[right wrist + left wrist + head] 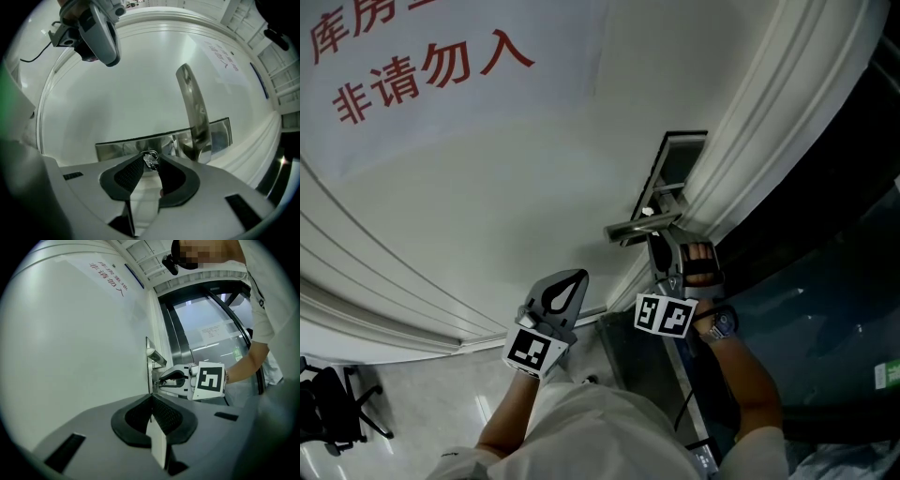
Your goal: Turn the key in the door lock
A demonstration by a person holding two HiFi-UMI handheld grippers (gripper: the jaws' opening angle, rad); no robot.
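Observation:
A small metal key (150,161) on a ring sits in the steel lock plate (122,147), below the lever handle (194,112). My right gripper (151,159) points level at the plate and its pads close on the key from both sides. In the head view that right gripper (661,246) is just under the handle (642,228). The left gripper view shows it from the side, right gripper (160,379) tips against the plate. My left gripper (581,275) hangs back from the door, shut and empty, with its tips (151,399) meeting.
The white door (487,187) carries a sheet with red characters (422,66). A ribbed white door frame (769,122) runs along its right edge, with dark glass panels (834,253) beyond. A black chair (333,412) stands on the floor at lower left.

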